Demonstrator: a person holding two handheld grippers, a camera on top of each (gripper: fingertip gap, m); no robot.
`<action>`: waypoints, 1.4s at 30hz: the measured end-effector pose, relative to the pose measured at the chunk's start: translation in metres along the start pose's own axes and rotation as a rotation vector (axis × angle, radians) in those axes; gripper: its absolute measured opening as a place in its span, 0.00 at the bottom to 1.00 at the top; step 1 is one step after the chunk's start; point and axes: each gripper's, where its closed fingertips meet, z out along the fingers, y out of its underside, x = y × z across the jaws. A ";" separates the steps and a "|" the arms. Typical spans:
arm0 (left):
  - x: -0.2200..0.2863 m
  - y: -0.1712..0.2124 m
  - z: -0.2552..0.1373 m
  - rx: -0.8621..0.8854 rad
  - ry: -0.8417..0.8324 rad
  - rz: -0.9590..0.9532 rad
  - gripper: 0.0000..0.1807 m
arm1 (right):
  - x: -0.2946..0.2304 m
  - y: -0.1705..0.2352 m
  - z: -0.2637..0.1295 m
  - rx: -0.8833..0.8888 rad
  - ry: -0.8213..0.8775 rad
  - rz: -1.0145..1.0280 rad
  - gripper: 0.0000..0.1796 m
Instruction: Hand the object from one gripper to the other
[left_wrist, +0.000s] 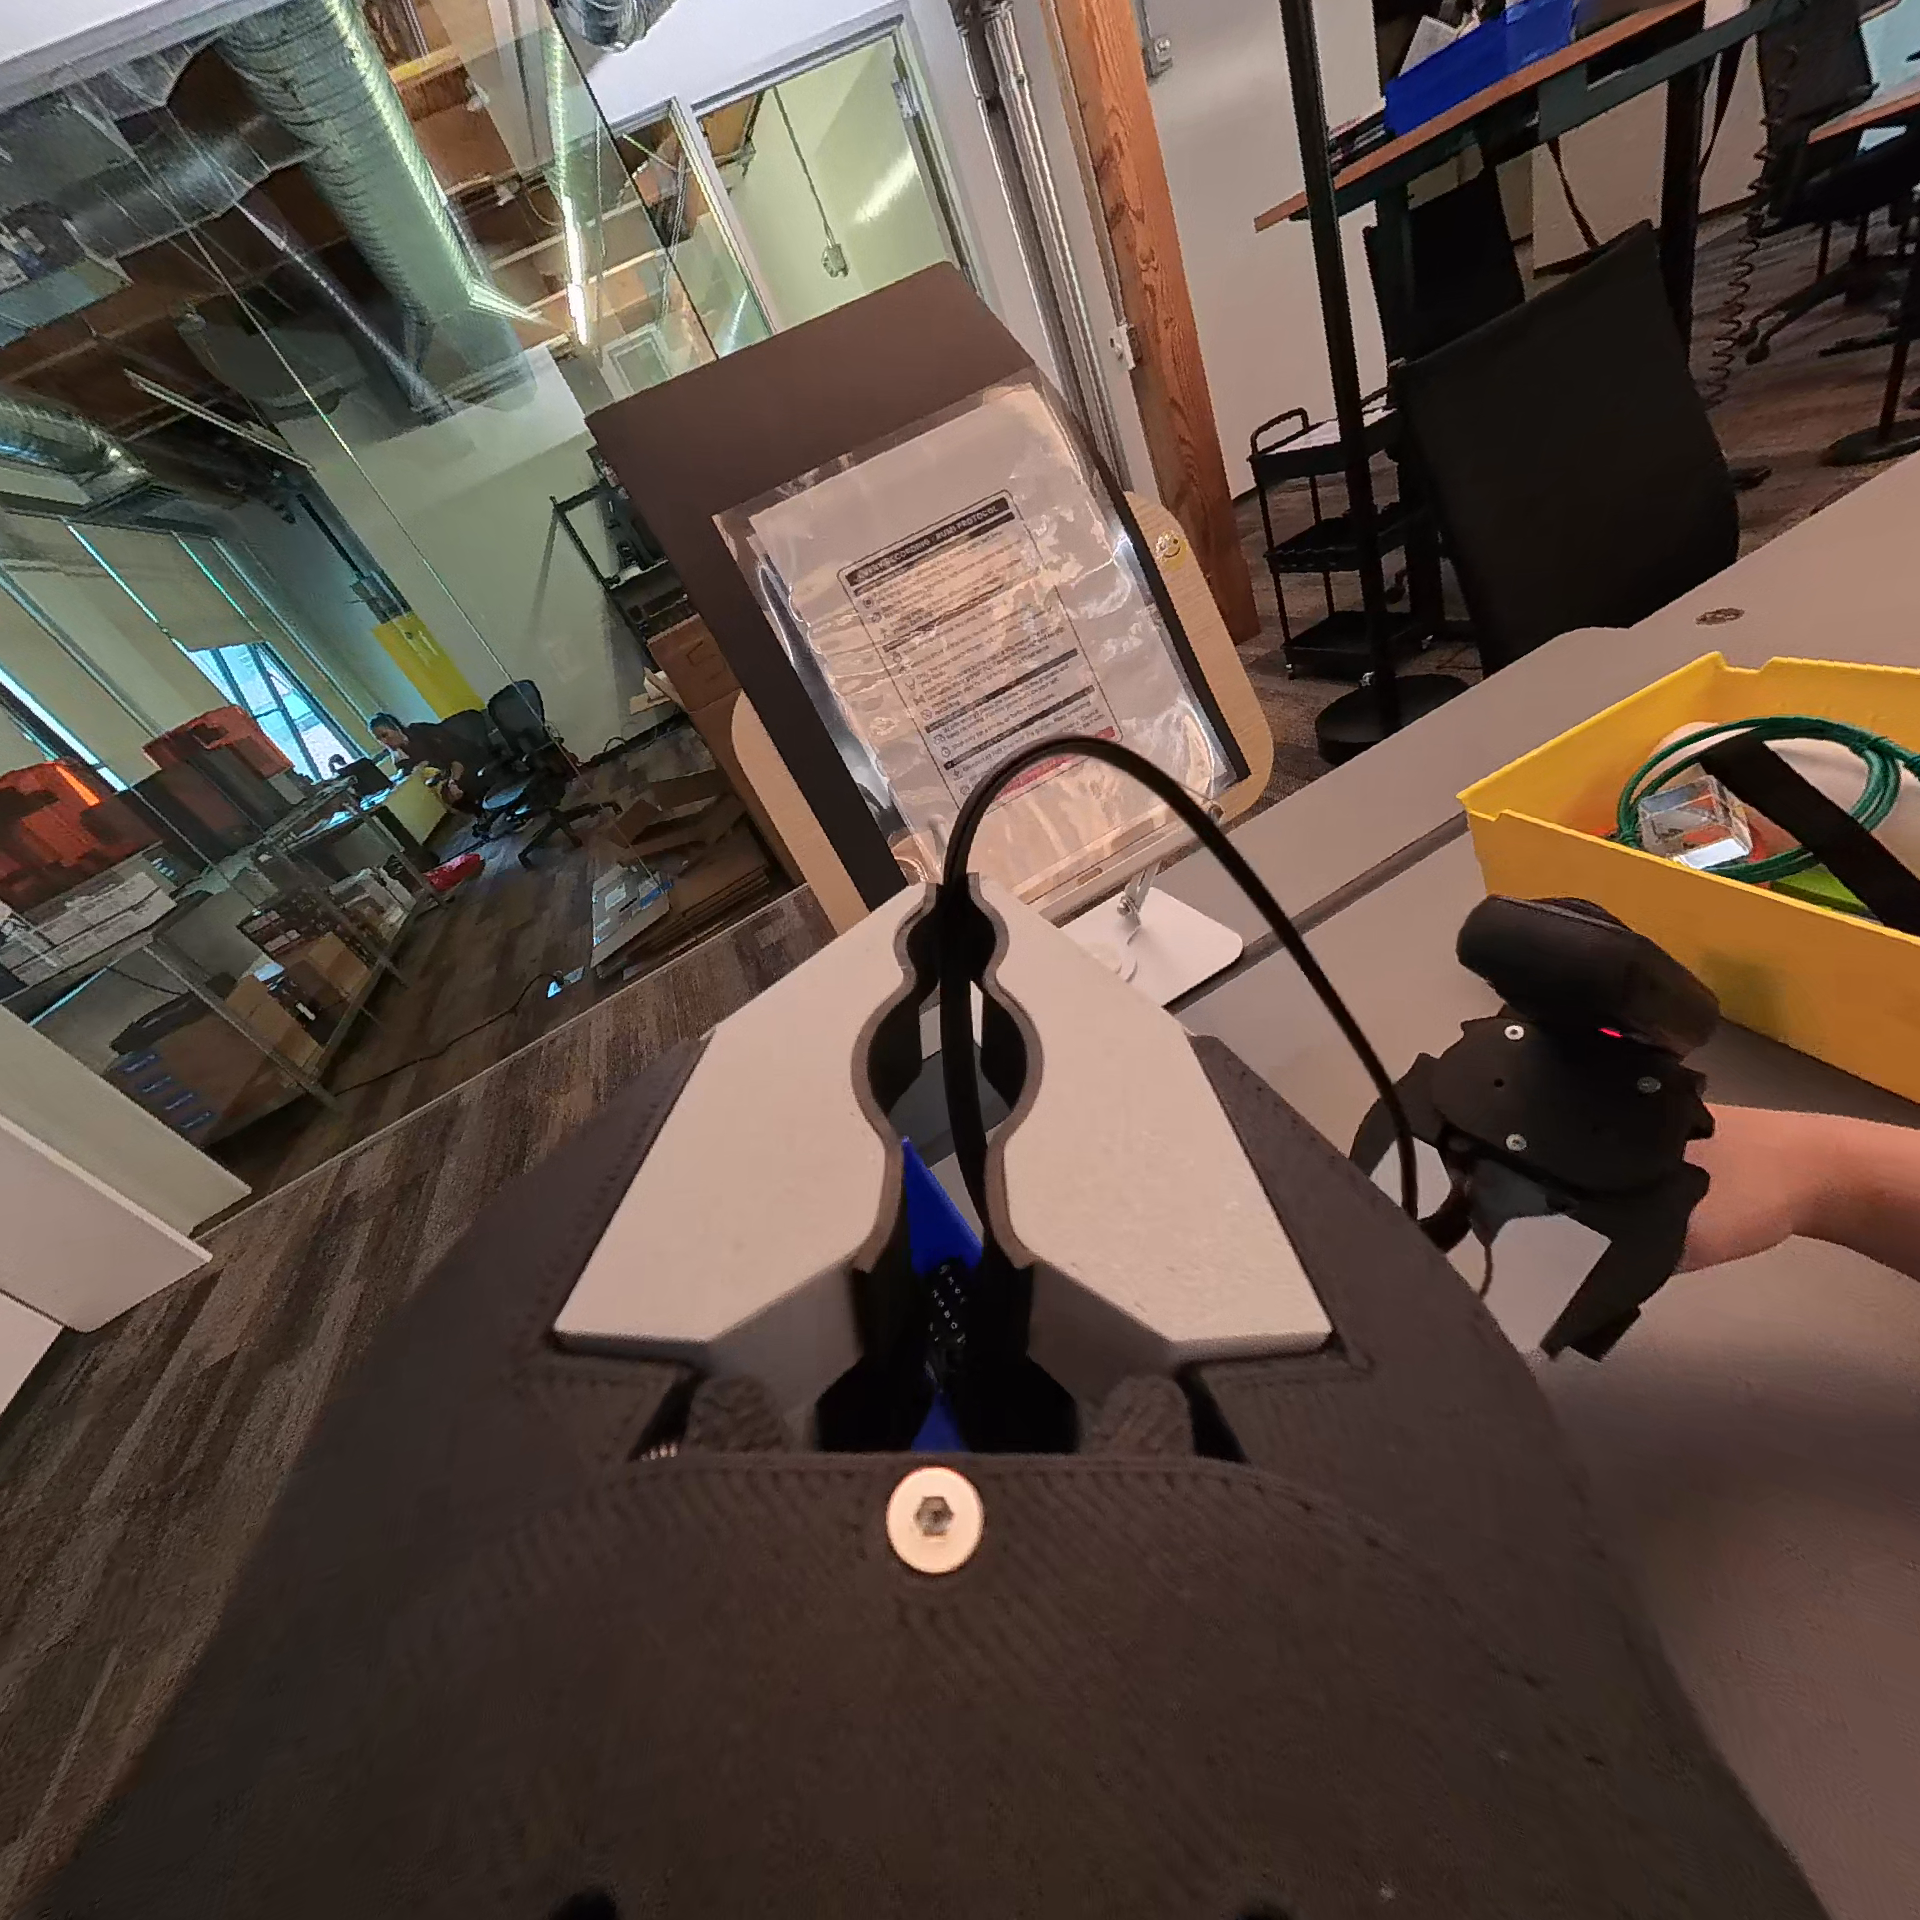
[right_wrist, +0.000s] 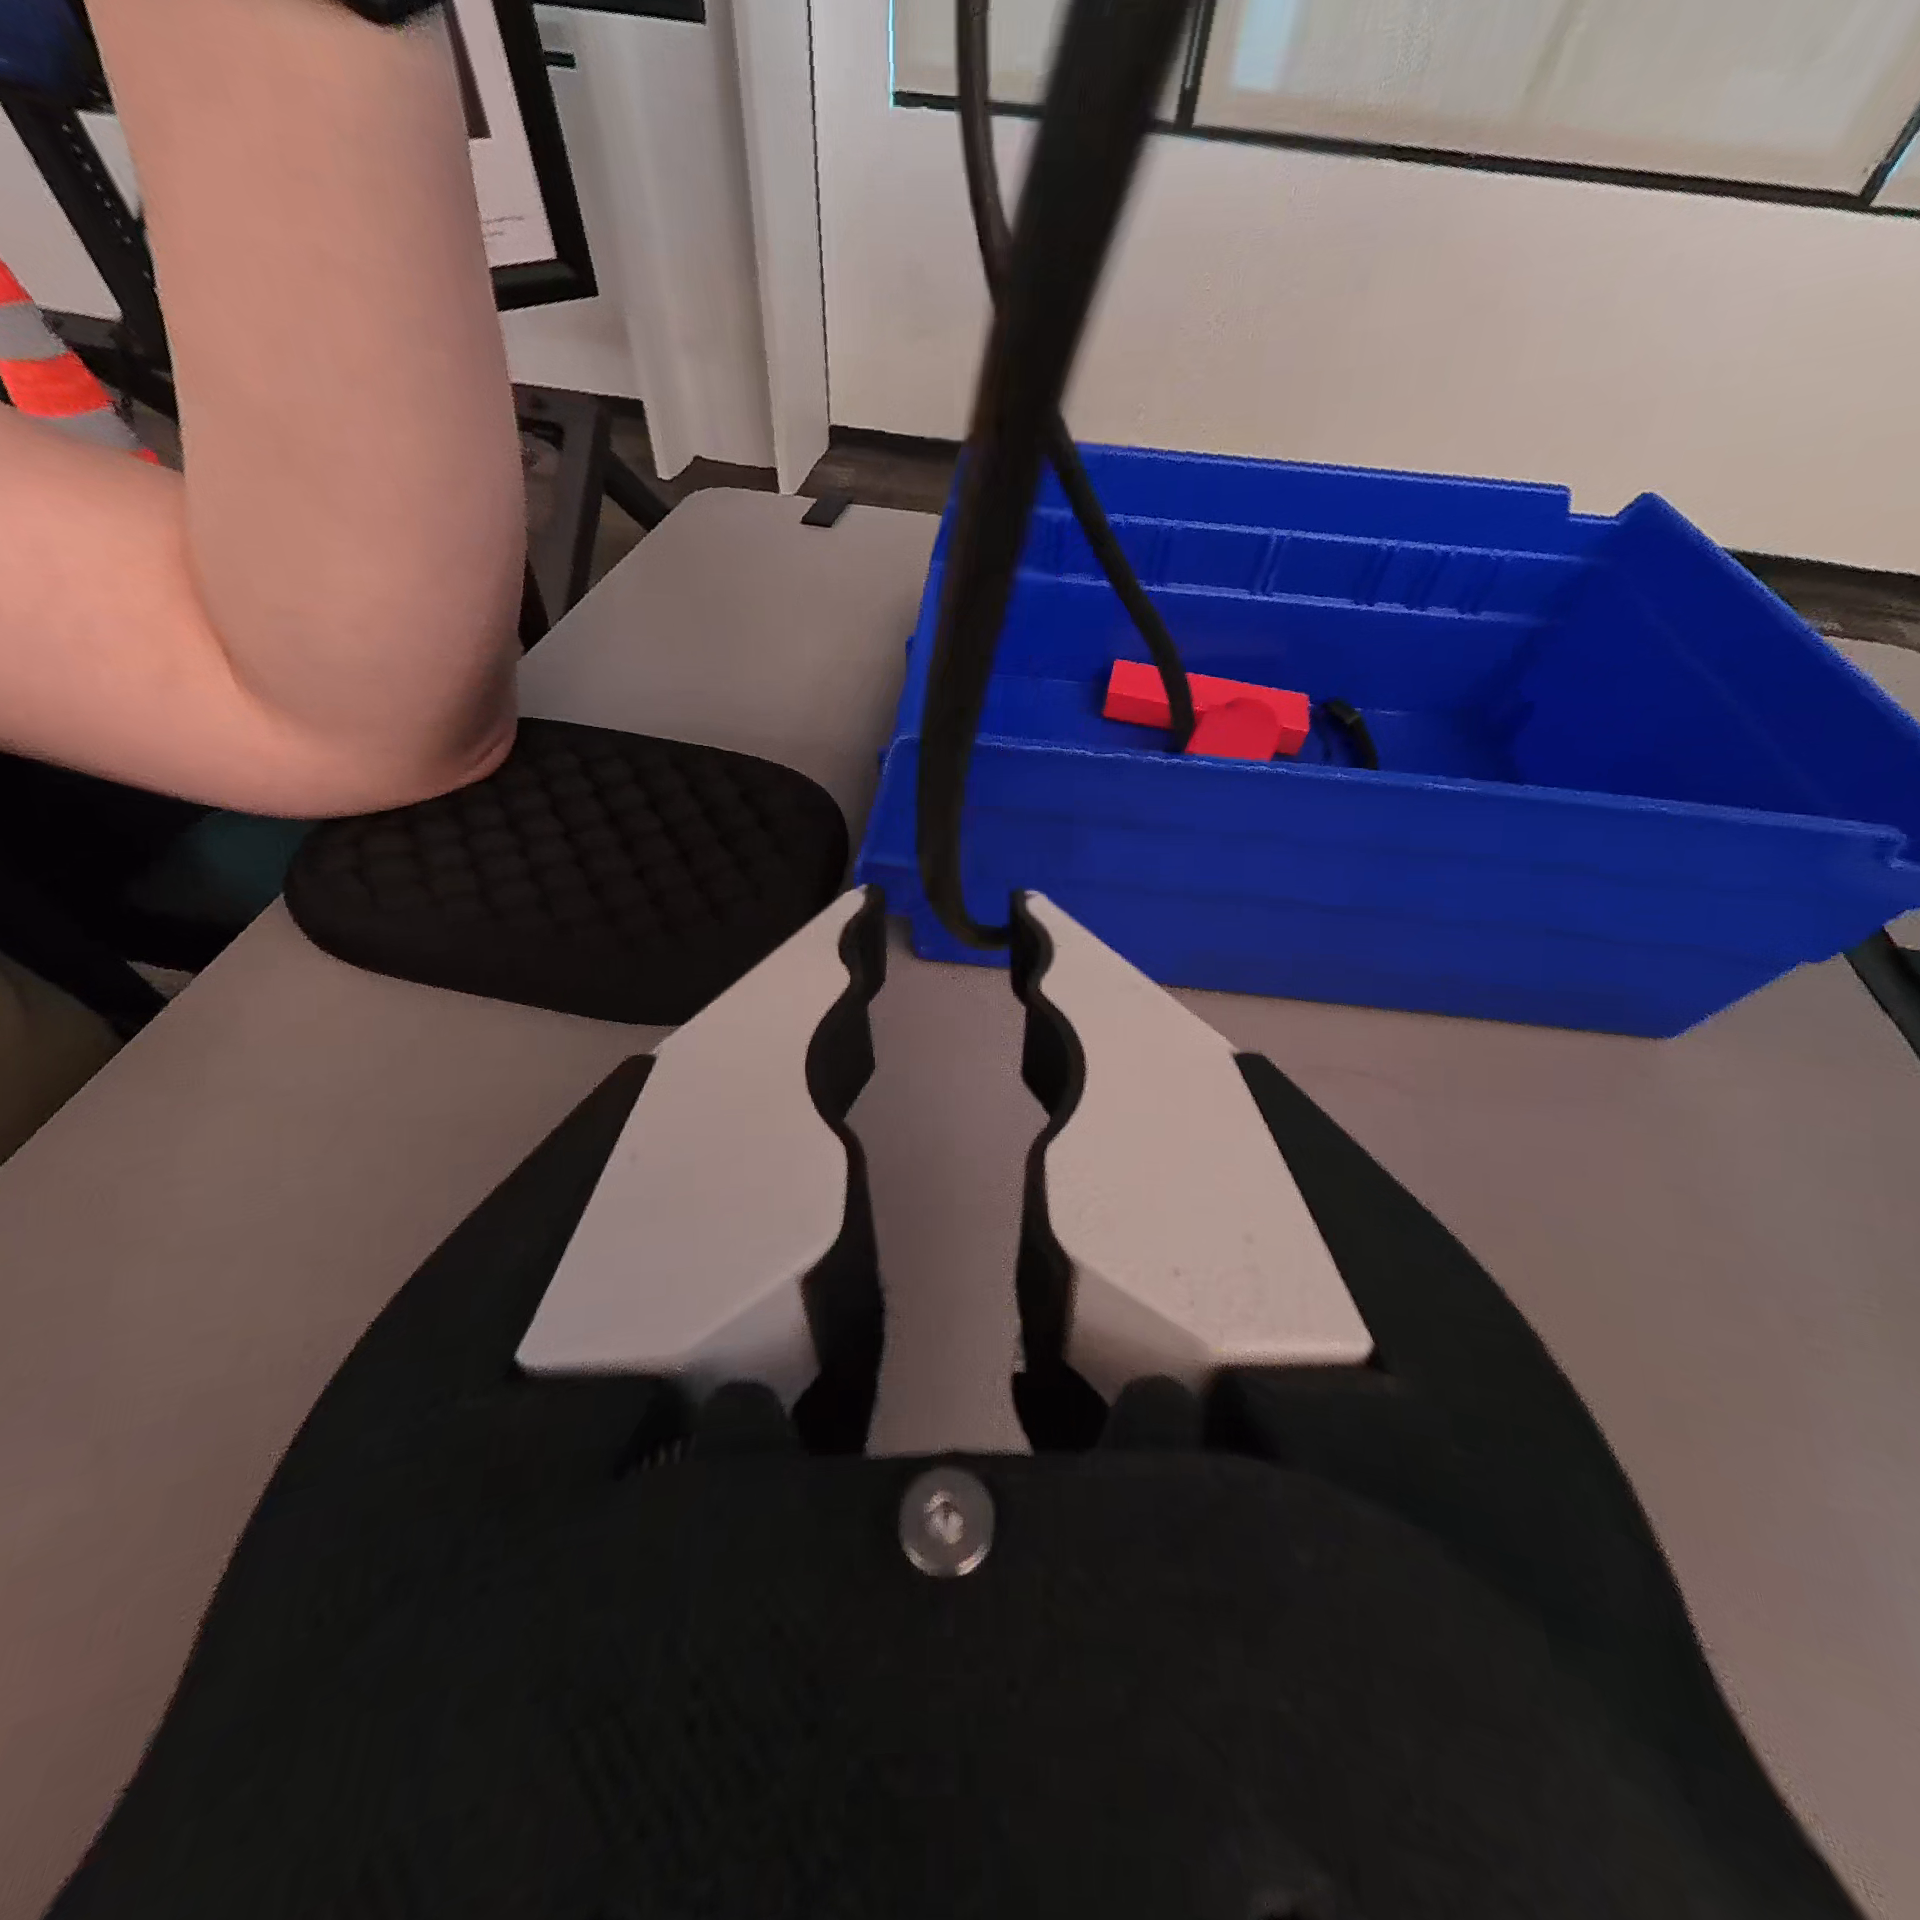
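Left gripper (left_wrist: 954, 914) clamps black cable (left_wrist: 1143, 774); right gripper (right_wrist: 943, 920) gapes narrowly, cable loop between its tips, near blue bin (right_wrist: 1455, 914)

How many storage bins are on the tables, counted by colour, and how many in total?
Yellow bin: 1
Blue bin: 1
Total: 2

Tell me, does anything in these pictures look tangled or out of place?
One thing: the black cable pinched in the shut left gripper arcs out in a big loop toward the right gripper. In the right wrist view it hangs across the open right gripper's fingertips and trails into the blue bin beside a red block.
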 end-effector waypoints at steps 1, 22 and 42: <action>0.000 0.000 0.000 0.001 0.000 -0.001 0.01 | 0.001 0.001 -0.001 -0.002 0.000 0.001 0.05; 0.056 0.043 0.025 -0.240 0.243 -0.109 0.17 | 0.023 -0.130 -0.181 0.384 0.216 0.371 0.02; 0.196 0.029 0.037 0.059 0.579 0.473 0.26 | -0.097 -0.070 -0.147 -0.239 -0.129 0.041 0.01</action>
